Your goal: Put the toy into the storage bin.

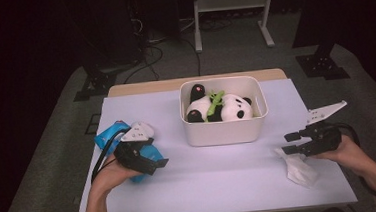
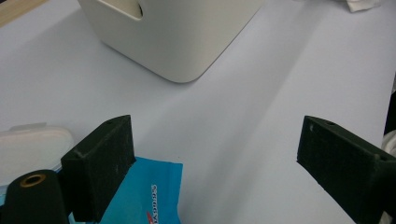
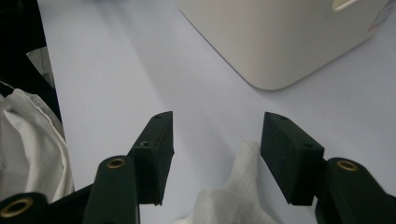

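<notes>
I have the left gripper (image 1: 152, 163) low over the near left of the table (image 1: 221, 184), jaws spread wide with nothing between them. A blue packet (image 1: 109, 134) lies under and just behind it; in the left gripper view the packet (image 2: 144, 196) sits beside one jaw, touching its inner edge, not clamped.

My right gripper (image 1: 294, 142) hovers at the near right, jaws parted to a middling gap and holding nothing. A crumpled white tissue (image 1: 298, 171) lies on the table just below it; in the right gripper view the tissue (image 3: 233, 200) reaches up between the jaws, apart from both.

The white bin (image 1: 225, 131) stands at the middle, farther off, with a toy panda (image 1: 226, 108) lying inside.
</notes>
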Motion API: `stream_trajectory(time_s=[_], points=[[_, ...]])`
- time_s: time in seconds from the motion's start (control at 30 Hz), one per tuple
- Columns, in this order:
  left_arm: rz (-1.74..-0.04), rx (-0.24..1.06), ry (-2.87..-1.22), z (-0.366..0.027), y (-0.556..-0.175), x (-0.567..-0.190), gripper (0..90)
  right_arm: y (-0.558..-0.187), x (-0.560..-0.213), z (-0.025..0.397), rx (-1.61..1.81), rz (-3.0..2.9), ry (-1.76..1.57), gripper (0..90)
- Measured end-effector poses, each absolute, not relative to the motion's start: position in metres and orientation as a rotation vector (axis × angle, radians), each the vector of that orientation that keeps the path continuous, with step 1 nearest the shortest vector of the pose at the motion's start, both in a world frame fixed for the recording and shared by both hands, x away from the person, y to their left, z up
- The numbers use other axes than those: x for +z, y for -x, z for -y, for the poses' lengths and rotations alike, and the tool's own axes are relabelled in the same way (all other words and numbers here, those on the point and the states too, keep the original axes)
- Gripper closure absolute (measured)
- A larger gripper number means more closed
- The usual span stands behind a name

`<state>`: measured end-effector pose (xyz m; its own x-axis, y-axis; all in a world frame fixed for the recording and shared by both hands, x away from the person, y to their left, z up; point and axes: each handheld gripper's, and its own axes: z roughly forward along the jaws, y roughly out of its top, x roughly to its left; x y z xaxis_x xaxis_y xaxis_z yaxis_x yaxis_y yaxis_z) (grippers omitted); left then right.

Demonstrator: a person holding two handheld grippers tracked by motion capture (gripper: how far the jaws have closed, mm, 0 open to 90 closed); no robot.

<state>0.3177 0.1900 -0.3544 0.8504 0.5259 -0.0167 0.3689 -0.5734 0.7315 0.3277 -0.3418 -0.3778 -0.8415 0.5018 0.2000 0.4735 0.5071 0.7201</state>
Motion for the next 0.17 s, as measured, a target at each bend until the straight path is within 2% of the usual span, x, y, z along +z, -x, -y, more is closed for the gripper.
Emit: stream_trajectory(time_s=[0.17], points=[[-0.641, 0.266, -2.237, -0.1876, -0.3169, -0.3532, 9.9, -0.3173, -0.3829, 0.3436, 1.288, -2.683, -0.890, 40.6]])
